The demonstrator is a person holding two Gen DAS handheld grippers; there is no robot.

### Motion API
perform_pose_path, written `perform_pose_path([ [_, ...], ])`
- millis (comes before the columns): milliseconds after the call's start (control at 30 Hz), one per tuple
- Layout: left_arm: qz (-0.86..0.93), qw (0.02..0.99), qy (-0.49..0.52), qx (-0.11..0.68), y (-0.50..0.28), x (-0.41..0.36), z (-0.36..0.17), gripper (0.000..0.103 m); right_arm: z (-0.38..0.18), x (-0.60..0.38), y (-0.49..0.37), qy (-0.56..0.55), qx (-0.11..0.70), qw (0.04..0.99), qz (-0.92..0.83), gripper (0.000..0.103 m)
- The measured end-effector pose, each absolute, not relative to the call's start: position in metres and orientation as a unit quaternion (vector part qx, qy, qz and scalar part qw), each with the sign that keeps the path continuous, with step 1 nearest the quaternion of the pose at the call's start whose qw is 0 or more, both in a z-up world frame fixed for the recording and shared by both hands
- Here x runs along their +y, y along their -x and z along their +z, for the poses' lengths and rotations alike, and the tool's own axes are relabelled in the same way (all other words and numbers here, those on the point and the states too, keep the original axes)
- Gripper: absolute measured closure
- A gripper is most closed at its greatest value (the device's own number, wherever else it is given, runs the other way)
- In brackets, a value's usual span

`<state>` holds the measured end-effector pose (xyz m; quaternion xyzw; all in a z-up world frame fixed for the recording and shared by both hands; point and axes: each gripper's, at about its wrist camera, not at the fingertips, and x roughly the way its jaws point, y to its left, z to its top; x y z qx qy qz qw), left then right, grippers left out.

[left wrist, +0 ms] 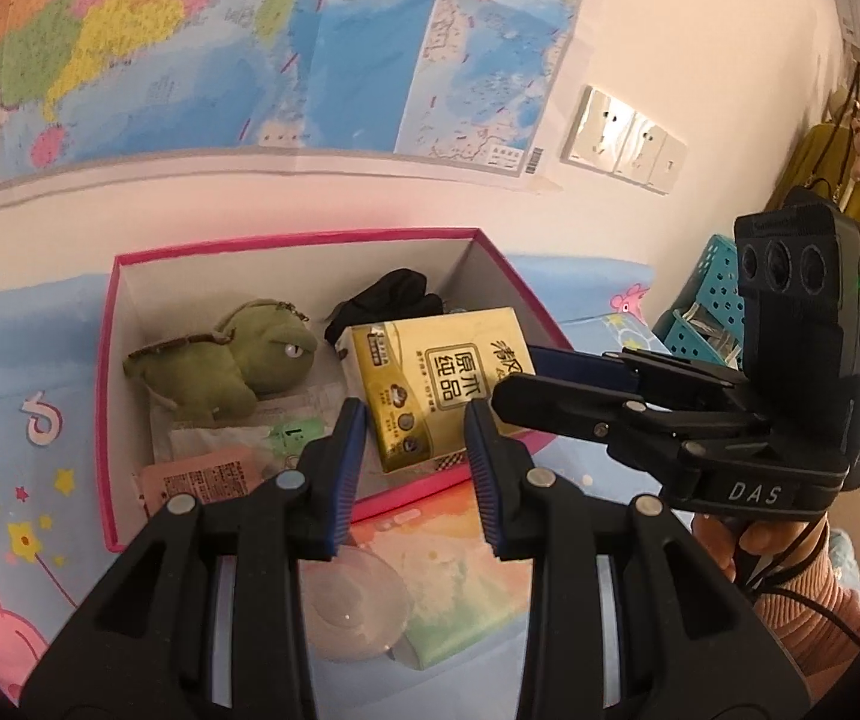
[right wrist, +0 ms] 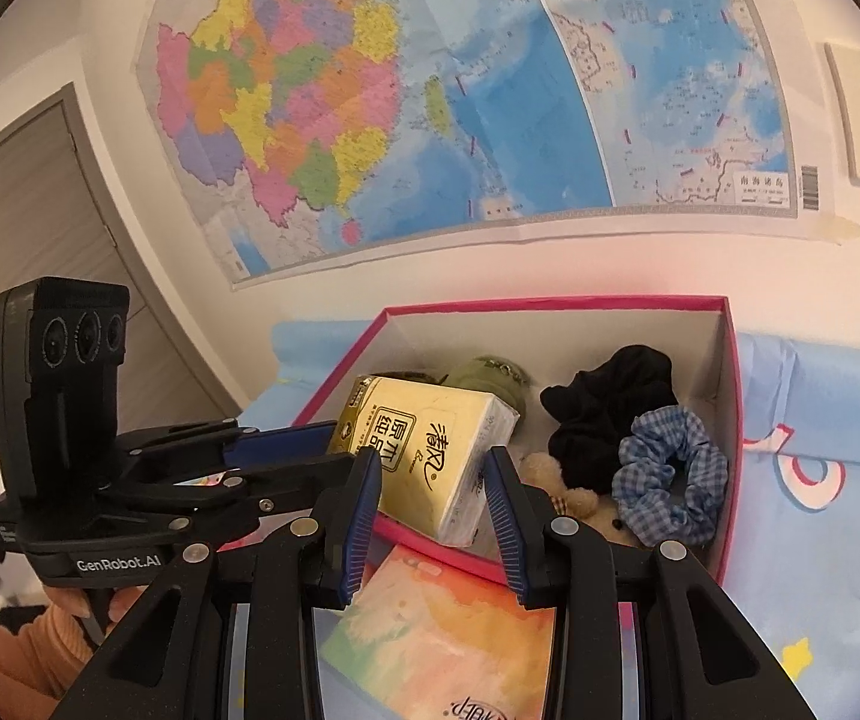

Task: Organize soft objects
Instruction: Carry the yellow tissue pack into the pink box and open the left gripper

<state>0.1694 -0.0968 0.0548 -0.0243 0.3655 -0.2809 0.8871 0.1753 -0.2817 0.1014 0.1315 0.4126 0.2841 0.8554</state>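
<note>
A pink-rimmed box sits on the blue cartoon sheet. Inside lie a green plush turtle, a black scrunchie, a blue checked scrunchie, a small tan plush and flat packets. A yellow tissue pack leans tilted on the box's near rim. My left gripper is open just in front of it. My right gripper is open, its fingers either side of the pack's near end; it shows in the left wrist view.
A colourful tissue packet and a clear plastic lid lie on the sheet in front of the box. A teal basket stands at the right. A map and wall sockets are on the wall behind.
</note>
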Motion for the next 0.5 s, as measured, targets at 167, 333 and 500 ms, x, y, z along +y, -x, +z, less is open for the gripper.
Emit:
perform_pose_path([
  [167,-0.276,0.884,0.031,0.377,-0.179,-0.098,0.049,0.068,0.093,-0.28,-0.183,-0.133,0.423,0.851,0.28,0.066],
  [333,-0.272,0.877,0.036,0.394,-0.187,-0.098,0.04,0.068,0.084,-0.279,-0.189,-0.137,0.433,0.846,0.278,0.066],
  [500,-0.267,0.873,0.046,0.406,-0.193,-0.095,0.032,0.068,0.075,-0.277,-0.196,-0.138,0.448,0.839,0.277,0.066],
])
